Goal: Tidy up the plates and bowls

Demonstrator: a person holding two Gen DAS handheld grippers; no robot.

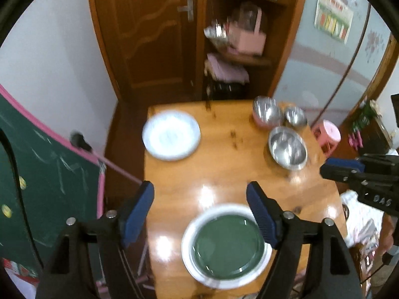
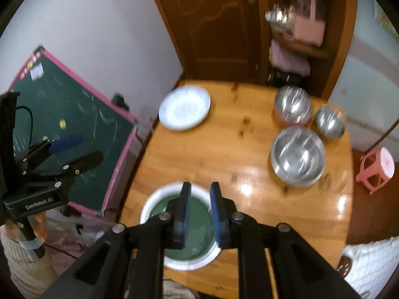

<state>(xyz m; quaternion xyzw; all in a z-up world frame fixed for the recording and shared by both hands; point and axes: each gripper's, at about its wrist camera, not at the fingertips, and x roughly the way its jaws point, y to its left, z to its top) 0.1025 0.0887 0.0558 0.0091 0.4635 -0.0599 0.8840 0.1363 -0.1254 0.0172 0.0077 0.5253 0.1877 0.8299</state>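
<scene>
A green plate (image 1: 228, 245) (image 2: 199, 226) lies on a larger white plate (image 1: 197, 271) (image 2: 159, 196) at the near edge of the wooden table (image 1: 224, 164) (image 2: 224, 149). A white-blue plate (image 1: 171, 135) (image 2: 185, 108) lies at the far left. Three steel bowls stand at the far right: a large one (image 1: 287, 147) (image 2: 297, 155), a medium one (image 1: 266, 111) (image 2: 293, 104) and a small one (image 1: 295, 115) (image 2: 329, 122). My left gripper (image 1: 200, 196) is open and empty, high above the green plate. My right gripper (image 2: 200, 194) is open with a narrow gap, empty, above the same plate.
A green chalkboard with a pink frame (image 1: 49, 164) (image 2: 72, 134) leans left of the table. A brown door and shelves (image 1: 159, 37) (image 2: 224, 25) stand behind. A pink stool (image 1: 329, 135) (image 2: 377, 170) sits to the right on the floor.
</scene>
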